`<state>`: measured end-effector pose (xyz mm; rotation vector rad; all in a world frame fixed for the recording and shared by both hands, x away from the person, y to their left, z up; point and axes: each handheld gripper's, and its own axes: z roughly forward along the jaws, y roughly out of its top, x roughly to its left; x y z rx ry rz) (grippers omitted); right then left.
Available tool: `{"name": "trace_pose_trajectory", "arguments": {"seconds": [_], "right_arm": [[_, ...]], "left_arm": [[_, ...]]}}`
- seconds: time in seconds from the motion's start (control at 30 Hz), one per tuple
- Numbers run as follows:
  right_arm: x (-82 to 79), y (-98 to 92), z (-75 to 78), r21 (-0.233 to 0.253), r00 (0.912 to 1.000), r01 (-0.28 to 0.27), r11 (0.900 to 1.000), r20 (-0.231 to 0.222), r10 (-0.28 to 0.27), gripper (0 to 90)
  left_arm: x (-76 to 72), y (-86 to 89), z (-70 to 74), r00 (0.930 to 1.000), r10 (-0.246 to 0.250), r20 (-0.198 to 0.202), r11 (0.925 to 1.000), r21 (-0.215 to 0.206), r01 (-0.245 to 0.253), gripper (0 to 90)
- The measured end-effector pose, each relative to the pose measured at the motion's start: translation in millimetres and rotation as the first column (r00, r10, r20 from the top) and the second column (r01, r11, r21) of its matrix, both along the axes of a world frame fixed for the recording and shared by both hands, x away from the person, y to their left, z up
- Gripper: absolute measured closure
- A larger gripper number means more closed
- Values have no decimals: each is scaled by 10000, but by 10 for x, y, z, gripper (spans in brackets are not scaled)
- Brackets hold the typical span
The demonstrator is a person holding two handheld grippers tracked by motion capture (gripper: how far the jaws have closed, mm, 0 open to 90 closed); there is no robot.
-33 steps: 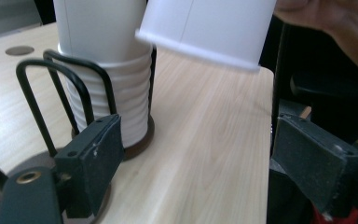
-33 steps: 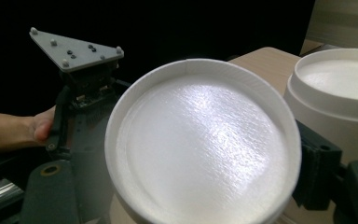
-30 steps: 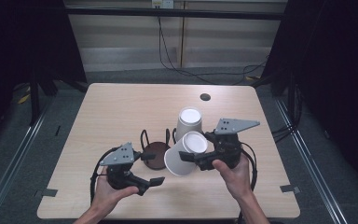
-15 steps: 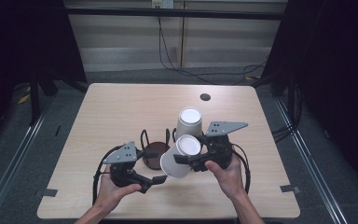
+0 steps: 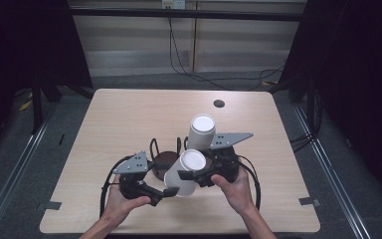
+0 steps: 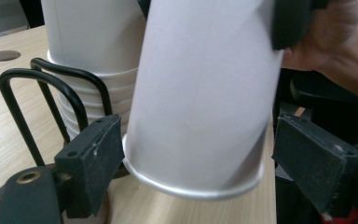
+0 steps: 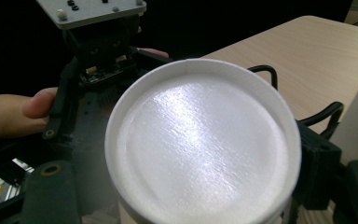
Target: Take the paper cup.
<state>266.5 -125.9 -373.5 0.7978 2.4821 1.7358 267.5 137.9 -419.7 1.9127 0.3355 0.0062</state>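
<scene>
1. We find the right gripper [image 5: 191, 175] clamped on a white paper cup [image 5: 184, 172], held tilted just in front of the black wire rack [image 5: 160, 149].
2. We see the left gripper [image 5: 163, 194] with jaws wide, flanking that cup's rim.
3. A cup stack [image 5: 201, 130] stands in the rack.

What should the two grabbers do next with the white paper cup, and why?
Probably the left gripper should close its jaws on the rim end of the tilted white paper cup. The cup hangs upside down between those open jaws, and one jaw looks close to or just touching its rim. The right gripper holds the cup near its base, beside the stack of white cups in the black wire holder.
</scene>
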Motion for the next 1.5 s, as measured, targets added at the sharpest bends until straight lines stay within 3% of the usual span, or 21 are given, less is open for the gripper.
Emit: {"name": "trace_pose_trajectory", "arguments": {"seconds": [0.53, 0.8, 0.93, 1.13, 1.27, 1.5], "right_arm": [[-20, 170, -51, 27, 9987, -473, 9989, -209, 473, 246], [-24, 241, -65, -33, 9981, -579, 9983, -218, 578, 246], [-24, 221, -47, 174, 9982, -565, 9983, -199, 568, 246], [-29, 203, -42, 311, 9981, -578, 9978, -176, 584, 246], [-12, 205, -67, 473, 9975, -488, 9977, -494, 511, 236], [-21, 219, -67, 459, 9973, -548, 9974, -463, 570, 204]], "left_arm": [[12, -144, -98, 9984, -553, -116, 9980, 313, 557, 93], [-5, -209, -152, 9987, -502, 1, 9962, 712, 501, 100], [-15, -223, -182, 9991, -412, 35, 9954, 865, 407, 66], [-29, -191, -157, 9989, -438, 145, 9963, 752, 426, 111], [-35, -171, -139, 9986, -519, 142, 9950, 857, 505, 162], [-37, -149, -123, 9983, -590, 43, 9927, 1061, 582, 174]]}}
